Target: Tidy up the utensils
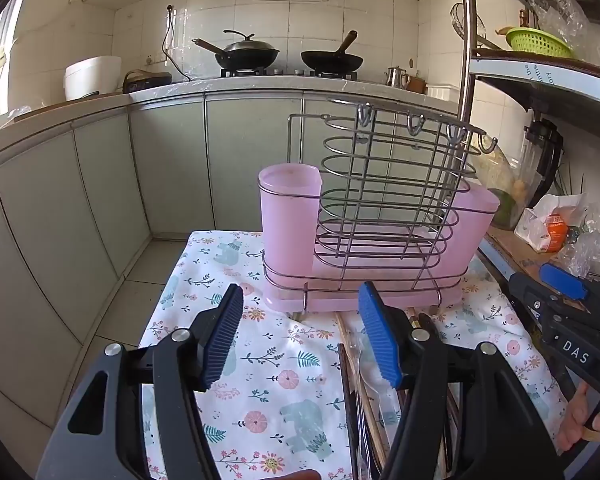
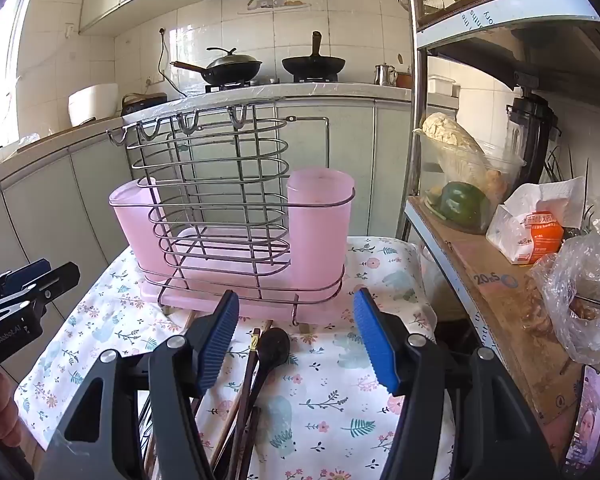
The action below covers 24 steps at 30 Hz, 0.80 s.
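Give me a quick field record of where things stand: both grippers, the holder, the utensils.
left gripper: open, empty, above the floral cloth
right gripper: open, empty, above the utensils
utensil holder: wire rack with pink plastic cups, upright on the cloth; nothing visible in the wire part
utensils: dark spoon and chopsticks lying flat on the cloth in front of the holder
task state: no utensil picked up or visibly stowed yet
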Tool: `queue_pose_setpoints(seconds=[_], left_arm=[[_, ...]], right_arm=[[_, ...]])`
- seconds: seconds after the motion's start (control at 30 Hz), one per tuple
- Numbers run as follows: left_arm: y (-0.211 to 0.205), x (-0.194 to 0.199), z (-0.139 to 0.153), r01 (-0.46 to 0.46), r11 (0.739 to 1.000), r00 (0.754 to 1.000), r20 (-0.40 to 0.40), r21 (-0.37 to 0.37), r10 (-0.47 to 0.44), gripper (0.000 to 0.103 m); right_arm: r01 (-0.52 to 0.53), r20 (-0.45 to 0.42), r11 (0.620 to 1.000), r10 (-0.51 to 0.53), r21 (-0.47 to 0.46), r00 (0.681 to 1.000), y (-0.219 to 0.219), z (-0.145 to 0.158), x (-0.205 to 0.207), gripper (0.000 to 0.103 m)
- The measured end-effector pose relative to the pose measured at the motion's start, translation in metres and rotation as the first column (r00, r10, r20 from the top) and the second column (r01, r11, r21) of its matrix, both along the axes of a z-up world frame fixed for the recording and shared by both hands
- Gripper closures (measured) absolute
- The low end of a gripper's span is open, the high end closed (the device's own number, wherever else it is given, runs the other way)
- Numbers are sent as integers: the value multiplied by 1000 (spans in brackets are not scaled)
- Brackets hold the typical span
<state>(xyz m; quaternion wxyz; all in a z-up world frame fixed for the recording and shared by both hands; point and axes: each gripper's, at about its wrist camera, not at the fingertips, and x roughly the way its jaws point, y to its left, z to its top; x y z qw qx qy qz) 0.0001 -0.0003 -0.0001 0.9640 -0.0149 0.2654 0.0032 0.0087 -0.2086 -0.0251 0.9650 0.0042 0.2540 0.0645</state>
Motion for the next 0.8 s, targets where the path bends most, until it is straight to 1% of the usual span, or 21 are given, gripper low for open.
queue_pose_setpoints(seconds=[0.8], left_arm=[[-2, -2, 7, 1, 1000, 1000, -3, -12, -1, 42]], right_arm=[[1, 4, 1000, -1, -6, 1000, 0, 2, 0, 44]])
